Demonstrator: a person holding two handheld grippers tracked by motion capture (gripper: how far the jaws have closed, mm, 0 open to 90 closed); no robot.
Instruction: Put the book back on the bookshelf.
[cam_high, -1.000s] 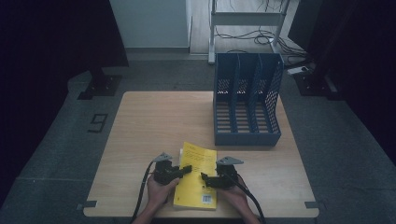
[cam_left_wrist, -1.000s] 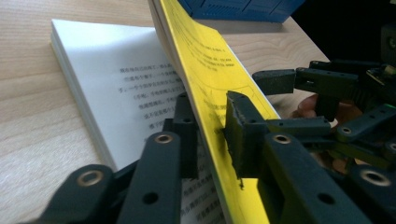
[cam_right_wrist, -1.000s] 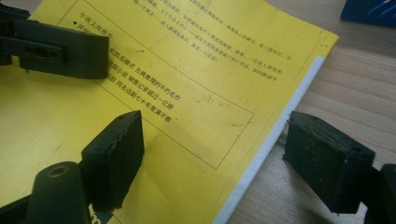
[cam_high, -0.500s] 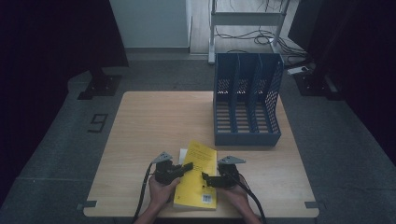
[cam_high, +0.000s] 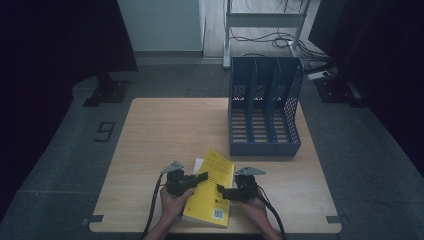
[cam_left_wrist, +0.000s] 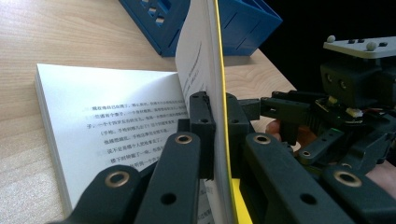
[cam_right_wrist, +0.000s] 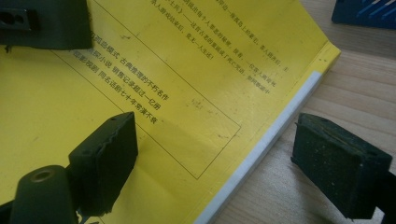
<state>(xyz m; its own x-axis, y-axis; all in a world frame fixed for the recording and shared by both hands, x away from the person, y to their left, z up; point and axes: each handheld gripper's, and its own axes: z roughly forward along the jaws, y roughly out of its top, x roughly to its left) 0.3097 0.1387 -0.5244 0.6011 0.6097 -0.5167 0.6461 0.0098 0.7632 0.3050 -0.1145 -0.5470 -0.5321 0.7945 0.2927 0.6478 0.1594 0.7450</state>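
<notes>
table (cam_high: 165, 130): wood, middle of the frame; holds everything
file rack (cam_high: 264, 110): blue, upper right; stands apart
book (cam_high: 212, 192): yellow, lower middle; cover lifted to open it
left gripper (cam_left_wrist: 215, 116): clenched on the cover
right gripper (cam_right_wrist: 224, 154): spread wide, straddling the book's edge; grips nothing

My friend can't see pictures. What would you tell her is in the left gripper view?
Two black tool jaws pinch the lifted yellow cover of an open book lying on a wooden table. A blue file rack stands behind, and the other tool waits at right.
</notes>
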